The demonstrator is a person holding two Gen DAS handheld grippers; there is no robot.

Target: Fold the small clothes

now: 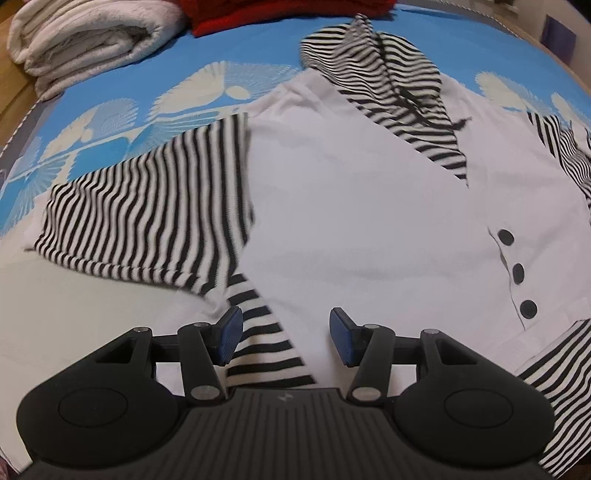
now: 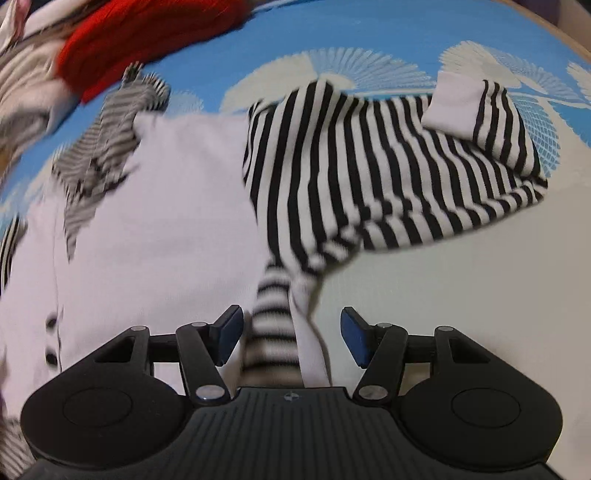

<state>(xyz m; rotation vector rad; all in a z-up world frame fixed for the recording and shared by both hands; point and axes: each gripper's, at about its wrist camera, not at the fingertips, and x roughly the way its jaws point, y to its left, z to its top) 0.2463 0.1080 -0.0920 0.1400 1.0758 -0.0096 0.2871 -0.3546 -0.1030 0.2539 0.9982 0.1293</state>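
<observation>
A small white shirt (image 1: pixel 351 206) with black-and-white striped sleeves, striped collar and three black buttons (image 1: pixel 518 274) lies flat on the bed. Its striped sleeve (image 1: pixel 147 218) spreads to the left in the left wrist view. My left gripper (image 1: pixel 286 334) is open, with the striped side hem (image 1: pixel 269 343) between its fingers. In the right wrist view the shirt (image 2: pixel 177 206) lies to the left and the other striped sleeve (image 2: pixel 388 173) is bunched, with a white cuff (image 2: pixel 454 107). My right gripper (image 2: pixel 291 336) is open around a striped and white fabric edge (image 2: pixel 284 332).
The bed has a blue sheet with white fan patterns (image 1: pixel 236 51) and a white area (image 1: pixel 74 317) near me. A rolled white towel (image 1: pixel 85 37) lies at the far left. A red garment (image 1: pixel 288 14) lies at the back, also in the right wrist view (image 2: pixel 147 37).
</observation>
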